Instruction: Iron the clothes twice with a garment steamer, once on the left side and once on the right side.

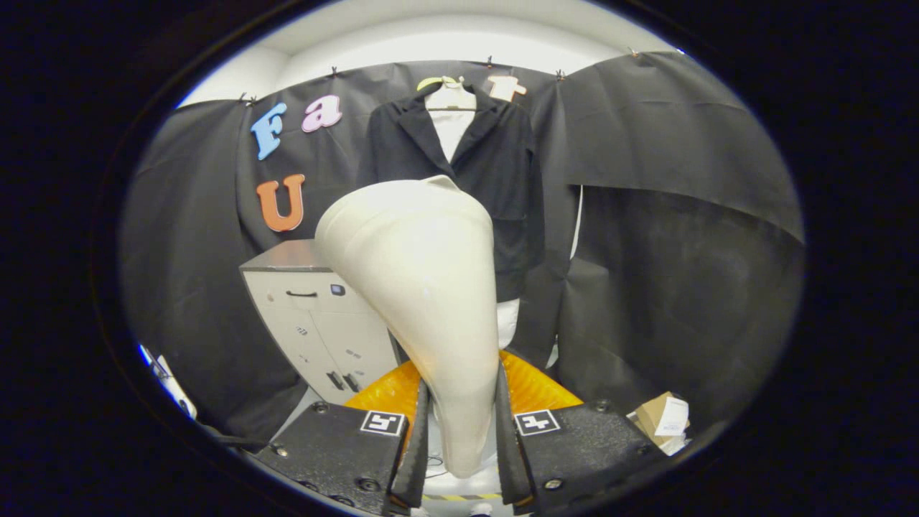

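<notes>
gripper [459, 431] clamped on steamer [423, 287] — steamer hides jacket [502, 165] middle

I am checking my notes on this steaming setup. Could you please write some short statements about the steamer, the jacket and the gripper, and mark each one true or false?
1. The hand-held gripper is shut on the handle of the cream garment steamer. True.
2. The dark jacket lies folded on the cabinet. False: it hangs on a white mannequin, in front of the black cloth wall, beyond the steamer.
3. The steamer's wide head is tilted up towards the jacket. True.
4. The grey cabinet stands to the right of the jacket. False: it stands to its left, lower down.
5. A cardboard box lies on the floor near the right finger. True.
</notes>
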{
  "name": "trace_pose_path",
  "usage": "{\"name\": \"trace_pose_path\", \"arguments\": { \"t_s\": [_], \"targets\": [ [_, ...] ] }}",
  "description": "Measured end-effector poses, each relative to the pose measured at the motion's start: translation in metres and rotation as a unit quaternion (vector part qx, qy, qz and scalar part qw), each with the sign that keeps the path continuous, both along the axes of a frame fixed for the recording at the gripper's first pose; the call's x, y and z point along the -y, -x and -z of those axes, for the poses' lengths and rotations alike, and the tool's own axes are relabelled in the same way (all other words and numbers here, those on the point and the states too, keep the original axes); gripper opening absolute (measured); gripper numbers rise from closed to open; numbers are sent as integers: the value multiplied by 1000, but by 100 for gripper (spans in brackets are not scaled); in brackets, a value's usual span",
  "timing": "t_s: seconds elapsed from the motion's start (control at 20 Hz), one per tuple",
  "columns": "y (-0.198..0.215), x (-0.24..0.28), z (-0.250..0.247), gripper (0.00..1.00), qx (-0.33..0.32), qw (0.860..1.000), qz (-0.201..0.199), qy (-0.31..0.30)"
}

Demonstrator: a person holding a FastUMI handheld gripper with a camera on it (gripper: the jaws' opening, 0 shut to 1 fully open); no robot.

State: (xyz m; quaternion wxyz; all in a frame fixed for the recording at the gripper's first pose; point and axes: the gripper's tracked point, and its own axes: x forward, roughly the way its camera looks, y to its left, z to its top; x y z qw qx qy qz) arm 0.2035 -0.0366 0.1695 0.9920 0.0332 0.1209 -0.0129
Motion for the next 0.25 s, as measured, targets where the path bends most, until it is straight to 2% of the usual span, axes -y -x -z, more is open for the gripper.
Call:
{"name": "trace_pose_path", "arguments": {
  "t_s": [0.25],
  "targets": [
    [35,-49,-4,42,17,1000,-2,3]
  ]
}}
